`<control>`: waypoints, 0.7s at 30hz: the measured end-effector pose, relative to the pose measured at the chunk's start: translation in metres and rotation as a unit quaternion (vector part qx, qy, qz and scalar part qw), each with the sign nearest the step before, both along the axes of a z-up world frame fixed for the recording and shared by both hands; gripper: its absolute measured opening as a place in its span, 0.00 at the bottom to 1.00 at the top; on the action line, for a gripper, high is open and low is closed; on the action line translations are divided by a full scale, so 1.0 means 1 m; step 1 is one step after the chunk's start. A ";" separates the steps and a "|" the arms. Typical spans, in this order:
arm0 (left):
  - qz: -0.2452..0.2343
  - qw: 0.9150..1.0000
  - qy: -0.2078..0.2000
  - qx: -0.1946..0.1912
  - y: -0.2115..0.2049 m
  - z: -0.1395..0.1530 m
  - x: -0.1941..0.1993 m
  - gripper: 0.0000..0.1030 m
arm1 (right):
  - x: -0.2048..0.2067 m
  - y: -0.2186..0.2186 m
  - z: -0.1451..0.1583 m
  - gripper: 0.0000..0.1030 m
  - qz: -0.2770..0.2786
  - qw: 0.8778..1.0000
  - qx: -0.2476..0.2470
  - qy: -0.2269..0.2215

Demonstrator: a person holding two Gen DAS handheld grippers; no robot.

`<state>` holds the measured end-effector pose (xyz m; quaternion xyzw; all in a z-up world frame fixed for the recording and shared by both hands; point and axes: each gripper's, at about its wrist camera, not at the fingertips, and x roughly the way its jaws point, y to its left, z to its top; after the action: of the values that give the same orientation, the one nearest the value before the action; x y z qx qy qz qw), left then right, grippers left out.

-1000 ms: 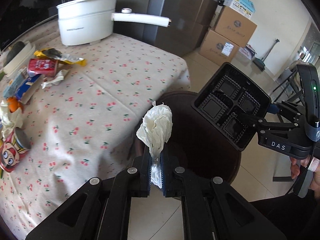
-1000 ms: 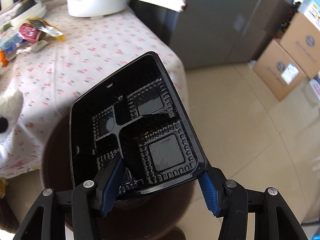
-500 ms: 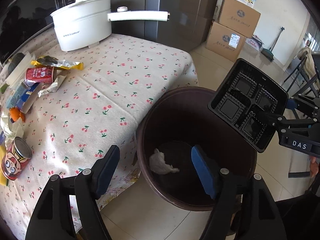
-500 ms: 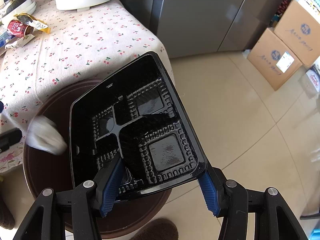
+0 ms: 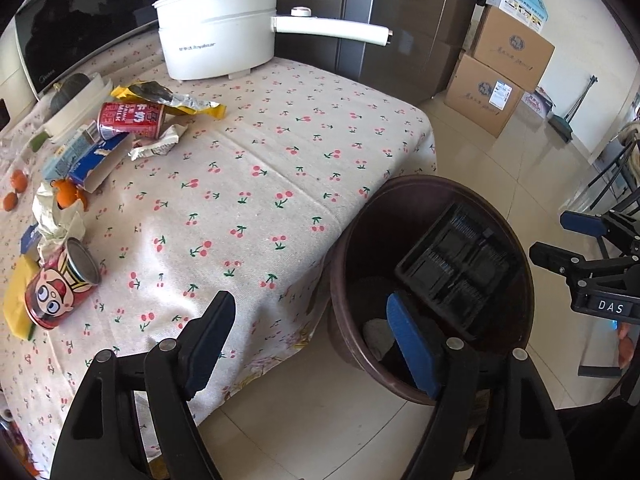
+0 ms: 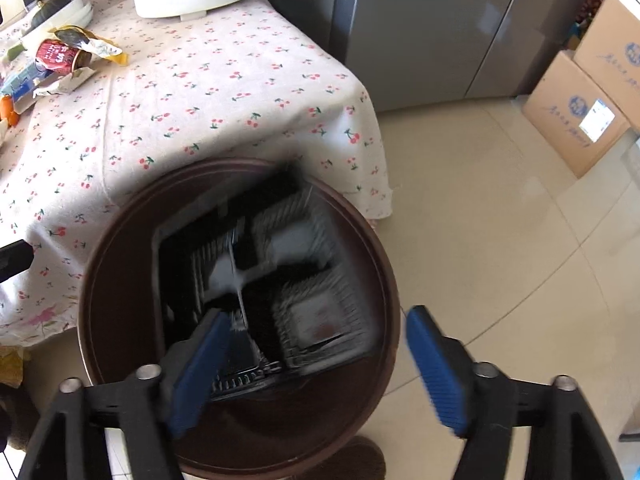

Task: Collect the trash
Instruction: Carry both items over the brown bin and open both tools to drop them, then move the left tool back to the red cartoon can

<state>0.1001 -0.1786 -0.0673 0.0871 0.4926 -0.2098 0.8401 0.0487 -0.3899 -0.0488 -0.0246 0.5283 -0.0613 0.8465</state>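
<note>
Black tray [image 6: 276,280], seemingly loose, blurs below right gripper's [image 6: 316,364] opening fingers [image 6: 436,364].

"Royalstar" reads on the white pot [image 5: 216,36], upper centre; "MILK" on the red can [image 5: 130,120], left; "DAS" on the right hand-held gripper [image 5: 576,246], right edge.

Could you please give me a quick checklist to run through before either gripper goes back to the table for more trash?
1. Black tray inside the brown bin: ok, blurred, dropping in.
2. Right gripper clear of the tray: ok, jaws opening.
3. Left gripper empty: ok, open.
4. White tissue in the bin: ok.
5. Trash left on the table: not ok, cartoon can and red can remain.
</note>
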 end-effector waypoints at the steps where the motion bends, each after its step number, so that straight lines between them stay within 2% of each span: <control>1: 0.002 1.000 0.000 0.000 0.002 0.001 0.000 0.78 | 0.001 0.002 0.000 0.77 0.003 1.000 -0.001 0.001; 13: 0.039 0.999 -0.004 0.019 0.042 0.005 0.005 0.79 | 0.014 0.022 0.002 0.79 0.015 1.000 0.000 0.005; 17: 0.074 0.997 -0.001 0.028 0.068 0.003 0.011 0.79 | 0.021 0.032 0.003 0.82 0.020 1.000 0.003 0.006; 21: 0.129 0.991 0.005 0.032 0.098 0.001 0.020 0.79 | 0.030 0.045 0.004 0.84 0.029 0.999 0.011 0.007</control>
<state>0.1197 -0.0810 -0.0662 0.0489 0.5101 -0.0840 0.8546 0.0786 -0.3450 -0.0449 -0.0311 0.5338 -0.0302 0.8445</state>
